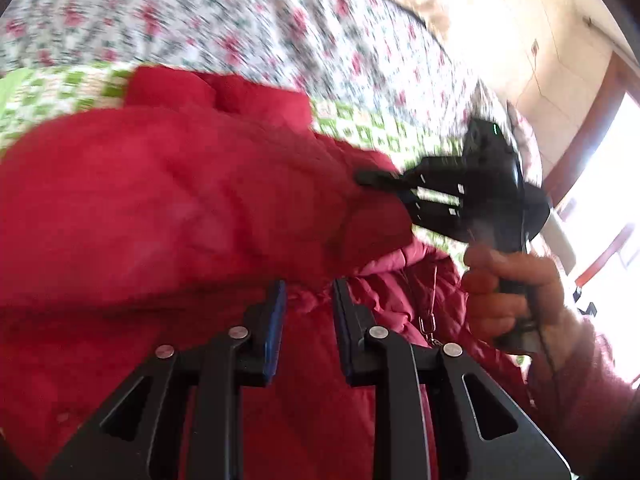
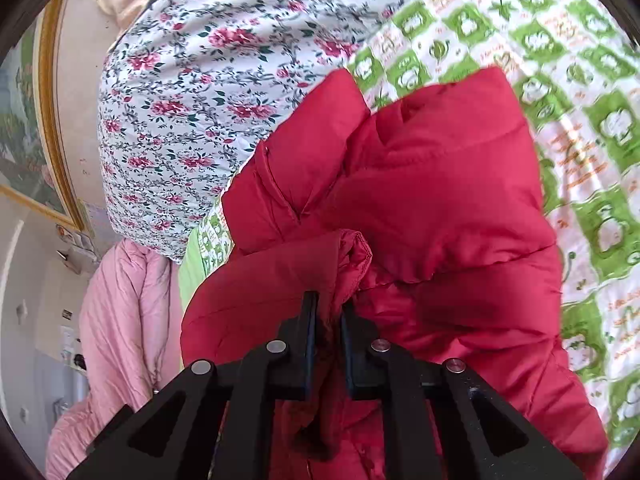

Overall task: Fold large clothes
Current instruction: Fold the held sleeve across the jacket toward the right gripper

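**Red padded jacket gripped on a quilted bed, seen from both wrists**

A bed carries a green-and-white checked sheet (image 2: 580,128), with a rose-printed quilt (image 2: 192,92) heaped behind it; the red padded jacket (image 2: 440,184) lies bunched on the checked sheet, puffy and partly doubled over. Right wrist view: sharp; the right gripper (image 2: 329,312) has its jaws drawn close, pinching a rolled edge of the jacket between the blue pads; at left hang a pink padded garment (image 2: 128,320) and a gilt-framed picture (image 2: 40,120) on the wall, neither visible from the other camera. Left wrist view: motion-blurred; the left gripper (image 1: 310,296) hovers over the jacket (image 1: 160,208) with its jaws parted and a gap showing between them, whether any cloth lies caught there cannot be told; only this view shows the right gripper (image 1: 372,178) from outside, its tips pressed into the jacket's fold, together with the person's right hand (image 1: 516,292) around the handle, a pink quilted sleeve, and a bright window (image 1: 600,200) with a red-brown frame.
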